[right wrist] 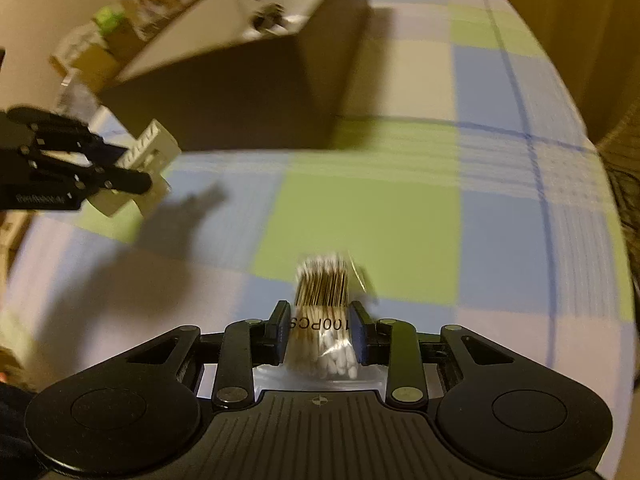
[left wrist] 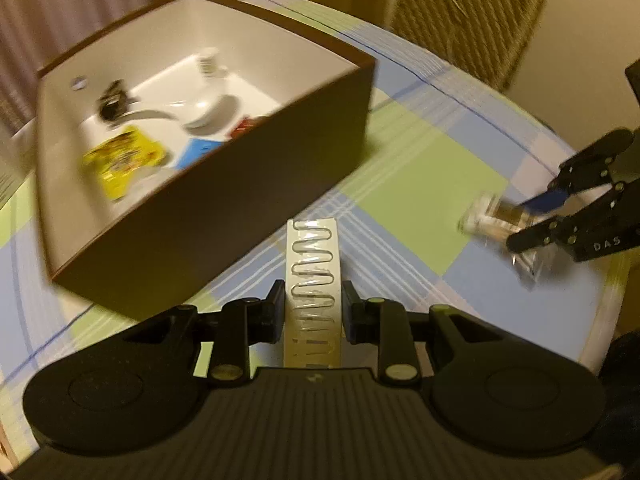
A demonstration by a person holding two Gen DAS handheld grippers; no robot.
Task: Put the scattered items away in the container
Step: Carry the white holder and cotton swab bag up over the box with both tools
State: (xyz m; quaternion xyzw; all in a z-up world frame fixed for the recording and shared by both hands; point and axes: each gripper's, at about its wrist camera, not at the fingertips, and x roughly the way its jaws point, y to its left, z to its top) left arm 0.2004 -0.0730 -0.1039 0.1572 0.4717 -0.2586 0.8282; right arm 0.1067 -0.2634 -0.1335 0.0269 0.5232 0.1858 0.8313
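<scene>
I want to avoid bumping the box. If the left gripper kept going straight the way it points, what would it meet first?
Probably the brown box's near outer wall, not its opening. The left gripper, shut on a white paper-clip pack, points at the box's right end; depth is unclear.

Right tongs grip cotton swab pack; apparently above checked tablecloth.

checked tablecloth | wicker chair | curtain (dim light)

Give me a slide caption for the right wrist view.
Right gripper holding a cotton swab pack above the checked tablecloth, brown box ahead.
</scene>
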